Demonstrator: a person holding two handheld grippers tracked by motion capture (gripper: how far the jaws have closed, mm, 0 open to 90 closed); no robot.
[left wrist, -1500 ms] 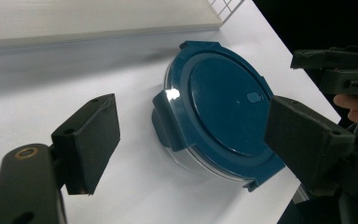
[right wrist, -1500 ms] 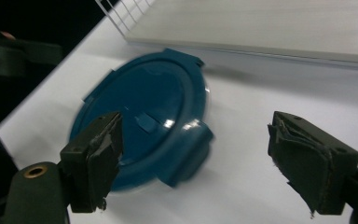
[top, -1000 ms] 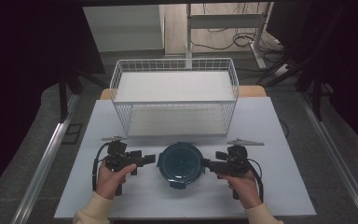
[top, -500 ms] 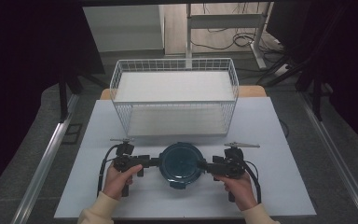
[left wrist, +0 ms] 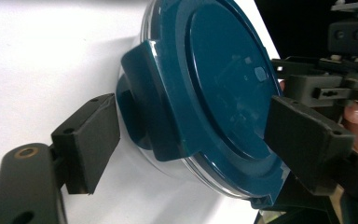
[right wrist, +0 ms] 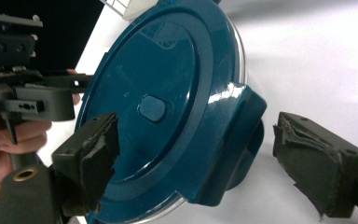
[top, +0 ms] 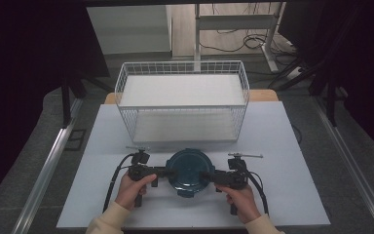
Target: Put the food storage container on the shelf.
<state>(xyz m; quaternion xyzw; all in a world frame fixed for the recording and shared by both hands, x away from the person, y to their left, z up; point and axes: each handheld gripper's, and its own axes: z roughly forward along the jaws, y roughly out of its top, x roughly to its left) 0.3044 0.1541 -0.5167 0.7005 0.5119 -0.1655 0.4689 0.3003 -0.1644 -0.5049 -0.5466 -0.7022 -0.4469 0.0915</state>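
A round clear container with a dark blue lid point(top: 189, 168) sits on the white table near its front edge. My left gripper point(top: 168, 173) lies level at the container's left side. In the left gripper view its jaws point(left wrist: 196, 144) stand open around the lid's side latch point(left wrist: 154, 107), pads apart from it. My right gripper point(top: 205, 175) mirrors it on the right side. In the right gripper view its jaws point(right wrist: 205, 161) are wide apart and have just been opening, with the other latch point(right wrist: 233, 135) between them, untouched.
A white wire basket point(top: 182, 64) stands behind the container, across the middle of the white table top point(top: 292, 146). Cables trail from both grippers toward the front edge. Dark floor, metal rails and desk legs surround the table.
Both hands have come inward and down toward the container. The grippers, earlier a little way off its sides, now straddle the lid's two latches.
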